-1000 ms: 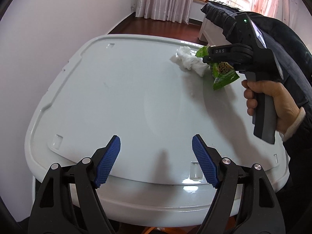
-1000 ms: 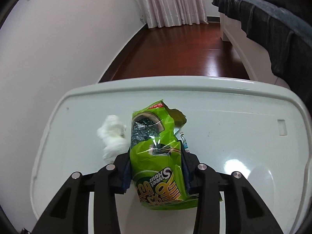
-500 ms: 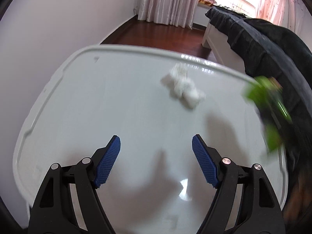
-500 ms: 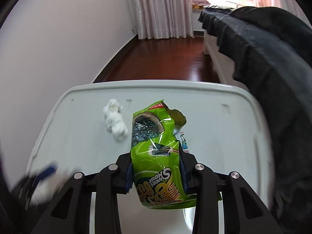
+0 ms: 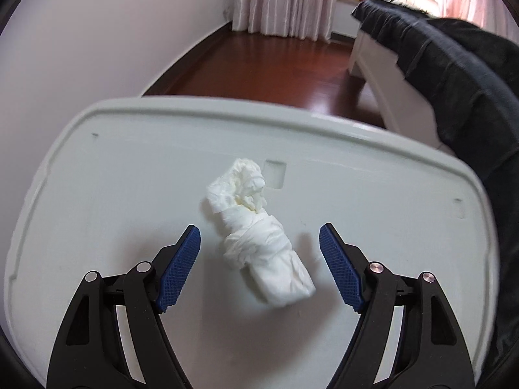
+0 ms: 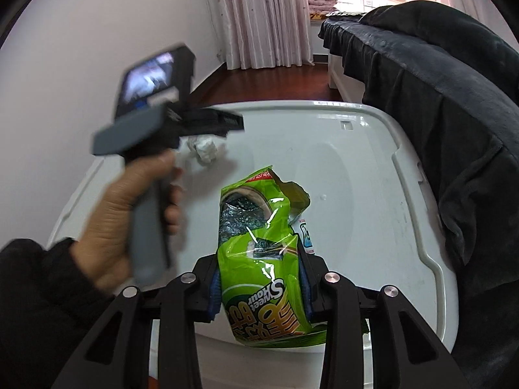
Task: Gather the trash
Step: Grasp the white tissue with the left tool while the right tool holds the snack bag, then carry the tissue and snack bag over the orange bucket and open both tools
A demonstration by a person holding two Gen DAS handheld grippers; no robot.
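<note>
Tissue wad [image 5: 259, 233]: white, crumpled, lying on the white lid [image 5: 97, 194], between the blue pads [image 5: 180, 269] of the left gripper [image 5: 259, 269]; jaws closing, pads clear of it on both sides. Snack bag [image 6: 262, 259]: green, torn open at top, clamped upright in the right gripper [image 6: 261, 288] above the lid's near edge. Left hand [image 6: 129, 220] grips its handle. Dark fabric [image 5: 454, 74] borders the lid's right side.

left tongs [image 6: 223, 123] blurred (mid-swing), hiding part of tissue wad [image 6: 206, 149]
</note>
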